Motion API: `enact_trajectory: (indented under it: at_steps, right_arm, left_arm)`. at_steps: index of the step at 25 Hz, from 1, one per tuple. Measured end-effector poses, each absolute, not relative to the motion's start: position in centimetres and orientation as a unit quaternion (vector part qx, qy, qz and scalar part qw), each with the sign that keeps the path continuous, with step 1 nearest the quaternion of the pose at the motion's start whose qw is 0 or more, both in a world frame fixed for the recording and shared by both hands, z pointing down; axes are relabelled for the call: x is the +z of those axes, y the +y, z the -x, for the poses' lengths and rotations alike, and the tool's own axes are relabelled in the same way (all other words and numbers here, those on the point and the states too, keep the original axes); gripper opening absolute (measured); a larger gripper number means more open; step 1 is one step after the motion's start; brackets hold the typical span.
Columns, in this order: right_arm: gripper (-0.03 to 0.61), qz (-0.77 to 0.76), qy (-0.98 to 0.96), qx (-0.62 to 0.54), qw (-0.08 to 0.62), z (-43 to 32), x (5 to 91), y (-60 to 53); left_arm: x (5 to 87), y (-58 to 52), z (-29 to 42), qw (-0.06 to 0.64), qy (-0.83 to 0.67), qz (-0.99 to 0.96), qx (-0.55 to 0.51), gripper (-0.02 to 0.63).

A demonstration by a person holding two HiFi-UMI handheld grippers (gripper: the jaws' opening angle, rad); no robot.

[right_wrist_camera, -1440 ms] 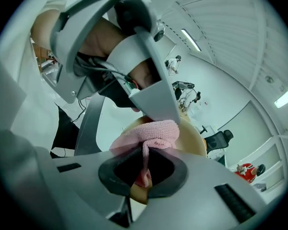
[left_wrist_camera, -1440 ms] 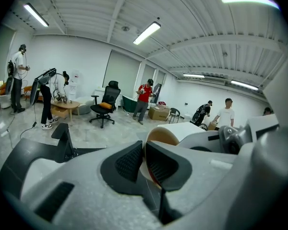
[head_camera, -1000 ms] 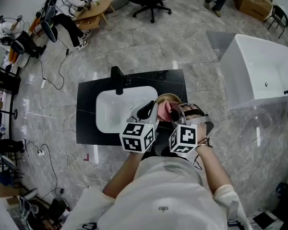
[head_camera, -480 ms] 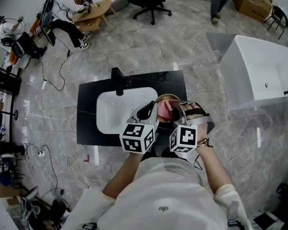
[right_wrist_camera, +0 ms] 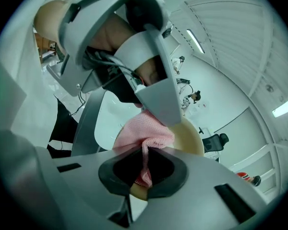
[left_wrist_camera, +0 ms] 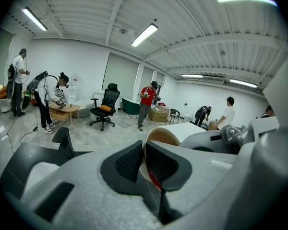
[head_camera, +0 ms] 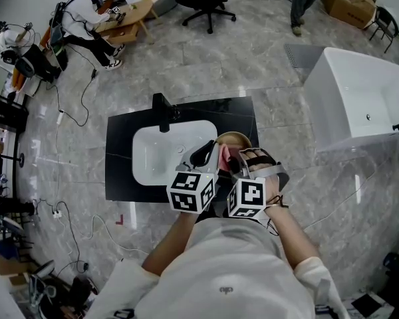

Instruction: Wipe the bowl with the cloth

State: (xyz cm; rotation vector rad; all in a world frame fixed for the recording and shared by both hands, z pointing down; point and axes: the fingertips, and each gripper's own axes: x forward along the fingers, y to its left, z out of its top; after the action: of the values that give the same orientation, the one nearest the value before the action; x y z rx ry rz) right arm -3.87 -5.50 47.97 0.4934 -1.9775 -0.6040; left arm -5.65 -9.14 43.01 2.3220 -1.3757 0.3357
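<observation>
The right gripper (right_wrist_camera: 145,163) is clamped on the pink cloth (right_wrist_camera: 145,131), which bunches just ahead of it against the inside of the bowl (right_wrist_camera: 191,139). The left gripper (left_wrist_camera: 143,150) pinches the bowl's rim. Hold that rim steady and sweep the cloth round the wall with even pressure.

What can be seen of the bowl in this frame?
The bowl is plain beige, round and smooth, with a thin rim. It is over the black counter, just right of the white sink. The left gripper is shut on its rim, which stands on edge between the jaws, so the bowl is tilted. The pink cloth, pinched in the right gripper, presses against its inside.
</observation>
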Motion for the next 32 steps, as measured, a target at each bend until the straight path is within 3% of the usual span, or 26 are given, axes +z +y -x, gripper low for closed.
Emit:
enact_trajectory:
  at_steps: [11, 32]
  right_arm:
    - [0.015, -0.208, -0.837, -0.231, 0.450, 5.6, 46.8, -5.2]
    - [0.015, -0.239, -0.773, -0.303, 0.504, 1.7, 47.1, -8.1]
  left_arm:
    - [42.9, -9.2, 6.0, 0.209, -0.500, -0.832, 0.118, 0.031]
    - [43.2, -9.2, 6.1, 0.212, -0.495, -0.834, 0.125, 0.031]
